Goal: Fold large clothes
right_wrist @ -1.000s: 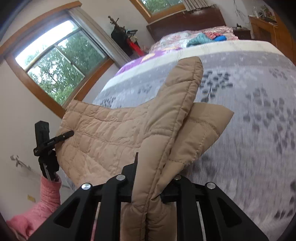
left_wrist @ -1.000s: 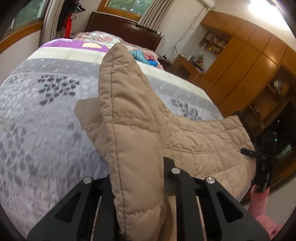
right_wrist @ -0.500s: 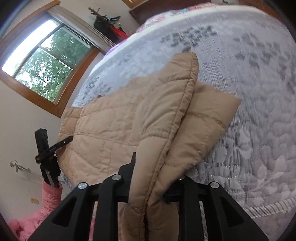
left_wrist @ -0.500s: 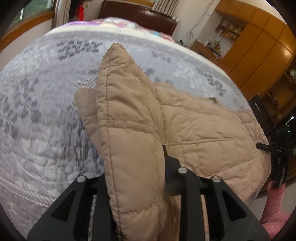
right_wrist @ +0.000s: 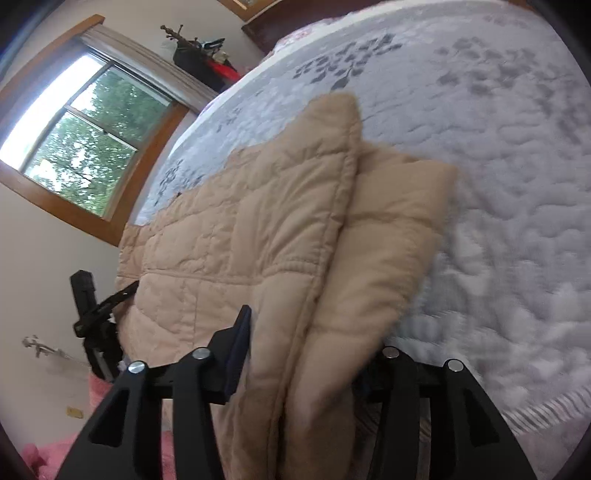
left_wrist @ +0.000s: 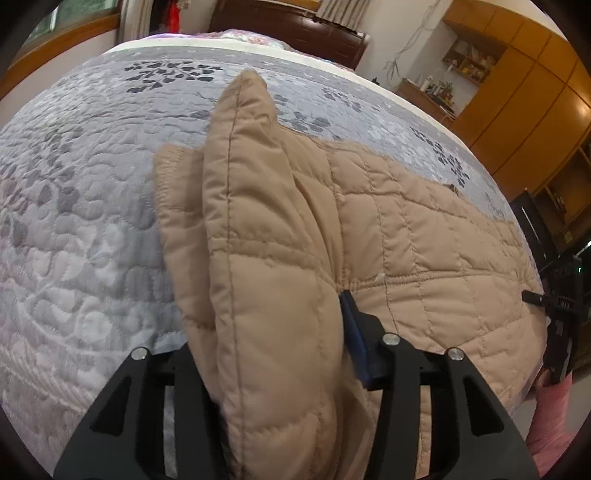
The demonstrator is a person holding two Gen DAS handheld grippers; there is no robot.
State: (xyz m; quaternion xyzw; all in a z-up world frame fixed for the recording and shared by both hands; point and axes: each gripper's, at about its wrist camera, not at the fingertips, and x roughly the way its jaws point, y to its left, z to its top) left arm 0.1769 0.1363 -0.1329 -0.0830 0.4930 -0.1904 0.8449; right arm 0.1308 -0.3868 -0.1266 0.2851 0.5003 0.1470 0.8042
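Observation:
A tan quilted jacket (left_wrist: 406,229) lies spread on the grey patterned bedspread (left_wrist: 74,221). My left gripper (left_wrist: 273,354) is shut on a folded edge of the jacket, which stands up between its jaws. My right gripper (right_wrist: 299,354) is shut on the opposite folded edge of the same jacket (right_wrist: 221,240), with a thick double layer between its jaws. Each gripper shows at the far side of the other's view, the right gripper (left_wrist: 557,306) and the left gripper (right_wrist: 92,314). The fingertips are mostly hidden by fabric.
The bedspread (right_wrist: 498,184) runs back to a dark wooden headboard (left_wrist: 295,26). Orange wooden wardrobes (left_wrist: 517,103) stand on one side, a window (right_wrist: 81,140) on the other. A pink sleeve (left_wrist: 550,424) shows at the bed's near edge.
Both grippers have lowered and tilted down toward the bed, still holding the jacket. The jacket body now lies flatter on the bedspread.

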